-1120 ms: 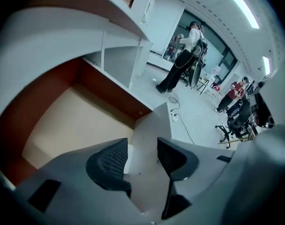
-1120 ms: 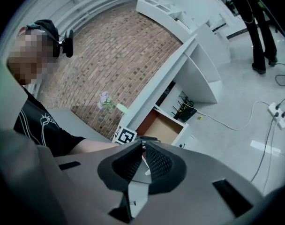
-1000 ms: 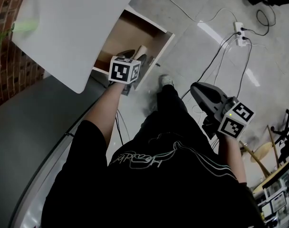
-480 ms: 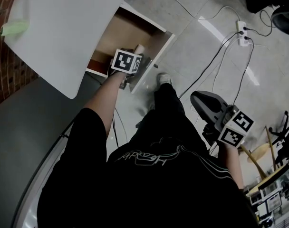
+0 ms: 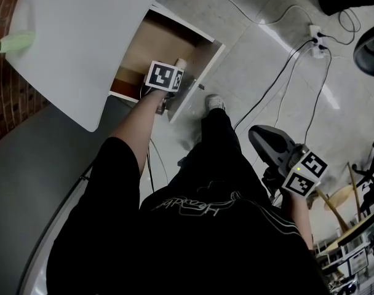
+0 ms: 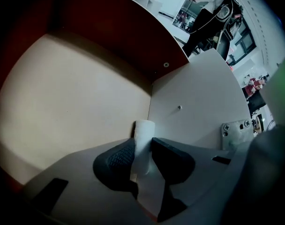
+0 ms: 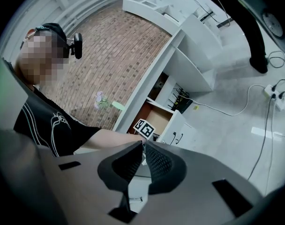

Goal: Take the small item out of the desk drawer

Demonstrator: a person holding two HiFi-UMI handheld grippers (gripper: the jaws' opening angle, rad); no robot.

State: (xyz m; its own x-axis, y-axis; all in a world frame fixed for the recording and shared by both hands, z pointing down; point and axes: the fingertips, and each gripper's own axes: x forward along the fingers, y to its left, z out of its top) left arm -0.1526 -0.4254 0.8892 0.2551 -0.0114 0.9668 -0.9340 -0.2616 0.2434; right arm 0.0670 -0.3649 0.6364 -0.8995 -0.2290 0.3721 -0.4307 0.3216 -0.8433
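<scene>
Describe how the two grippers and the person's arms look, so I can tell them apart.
The left gripper and right gripper look alike: grey moulded shells with dark, textured jaws. Each carries a white cube with black square markers, the left cube and the right cube. A small green light glows beside the right one. The person wears a black short-sleeved T-shirt with a white line print.

Setting: open-plan office-type workroom. Evidence:
- white desk (image 5: 82, 35) with a wood-lined pull-out drawer (image 5: 153, 45)
- pale polished floor (image 5: 261, 23) crossed by loose cables (image 5: 279, 78) that run to a power strip (image 5: 315, 39)
- exposed brick wall (image 7: 123, 55) behind the desk
- long white counters (image 7: 189, 32) further back
- a small plant (image 7: 101, 100) on the desktop
- a star-shaped chair base (image 5: 366, 161) at the right edge of the head view
</scene>
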